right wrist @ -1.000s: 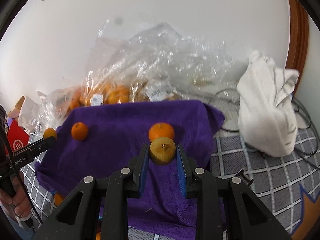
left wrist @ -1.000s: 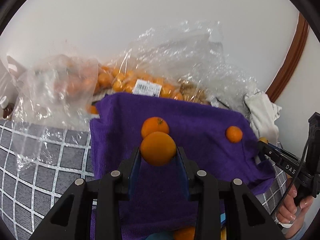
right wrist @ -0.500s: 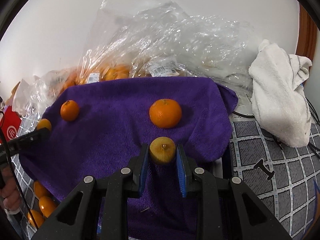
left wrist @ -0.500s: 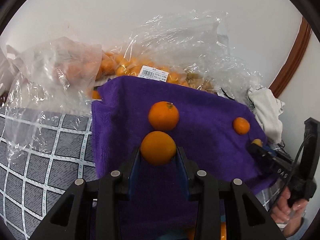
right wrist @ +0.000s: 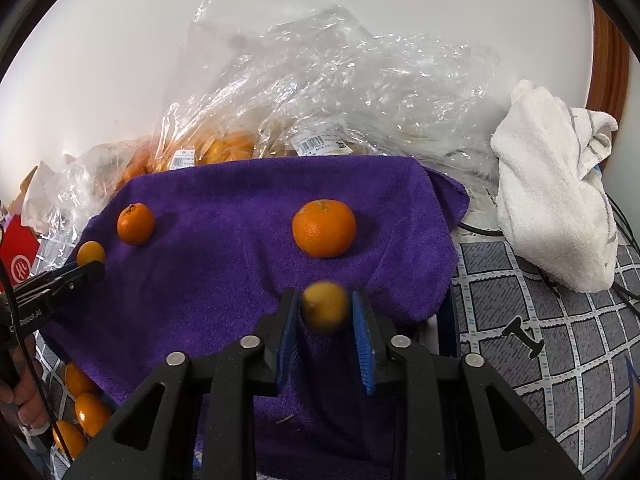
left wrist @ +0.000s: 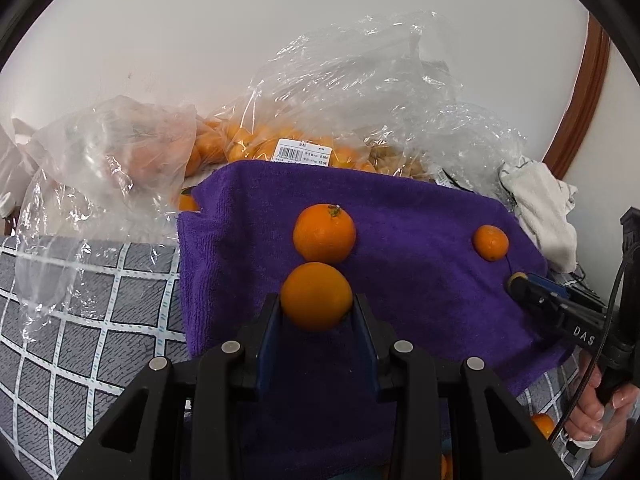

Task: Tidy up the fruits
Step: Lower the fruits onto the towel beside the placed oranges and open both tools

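My left gripper (left wrist: 316, 310) is shut on an orange (left wrist: 316, 295) just above the purple towel (left wrist: 400, 280), right behind another orange (left wrist: 324, 233) lying on it. A smaller orange (left wrist: 490, 243) lies at the towel's right. In the right wrist view, my right gripper (right wrist: 326, 314) stands slightly parted around a yellowish fruit (right wrist: 324, 307) that looks blurred, with a gap at the right pad. An orange (right wrist: 324, 233) lies just beyond it on the towel (right wrist: 224, 264), and a small one (right wrist: 135, 224) at the left.
Clear plastic bags of oranges (left wrist: 256, 148) lie behind the towel against the wall. A white cloth (right wrist: 556, 200) lies at the right with cables. Several oranges (right wrist: 86, 412) sit below the towel's left edge. The surface is a grey checked mat (left wrist: 80, 320).
Both grippers moved forward and down toward the towel. The right gripper's jaws widened and its yellowish fruit is now blurred and loose between them. The left still holds its orange.
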Demonstrator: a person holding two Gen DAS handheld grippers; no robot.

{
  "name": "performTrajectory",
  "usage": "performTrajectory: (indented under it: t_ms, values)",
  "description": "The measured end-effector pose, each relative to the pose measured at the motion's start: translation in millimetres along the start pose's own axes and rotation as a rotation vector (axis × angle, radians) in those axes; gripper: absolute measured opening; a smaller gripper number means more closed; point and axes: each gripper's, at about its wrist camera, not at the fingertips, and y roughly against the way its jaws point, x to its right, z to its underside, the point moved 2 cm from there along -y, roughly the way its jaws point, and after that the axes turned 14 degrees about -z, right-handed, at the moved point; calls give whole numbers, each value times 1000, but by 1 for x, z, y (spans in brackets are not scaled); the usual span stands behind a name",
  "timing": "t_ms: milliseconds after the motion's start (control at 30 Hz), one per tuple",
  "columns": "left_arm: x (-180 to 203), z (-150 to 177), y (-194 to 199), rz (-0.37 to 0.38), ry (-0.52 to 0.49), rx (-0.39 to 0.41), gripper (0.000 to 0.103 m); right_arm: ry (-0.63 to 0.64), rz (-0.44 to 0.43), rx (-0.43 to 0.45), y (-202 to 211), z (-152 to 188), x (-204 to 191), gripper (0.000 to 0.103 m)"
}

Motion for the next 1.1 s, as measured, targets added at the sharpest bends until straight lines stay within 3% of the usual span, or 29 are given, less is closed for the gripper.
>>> performTrajectory:
  t_ms: [33, 100, 333, 433, 1100]
  values:
    - [0, 0, 0, 3, 4, 0, 34, 3, 2, -2, 0, 0, -1, 50]
    - [-1, 0, 0, 10, 7, 1, 34, -5, 0, -6, 0, 0, 0, 60]
    - [3, 1, 1, 32, -4, 5, 42, -25, 5, 3, 2, 1, 2, 64]
    - [4, 0, 0, 27, -9, 4, 42, 8, 48, -17, -1, 2, -3, 68]
    - [-6, 3, 3, 59, 61, 35, 42, -18, 102, 47, 25, -1, -3, 87]
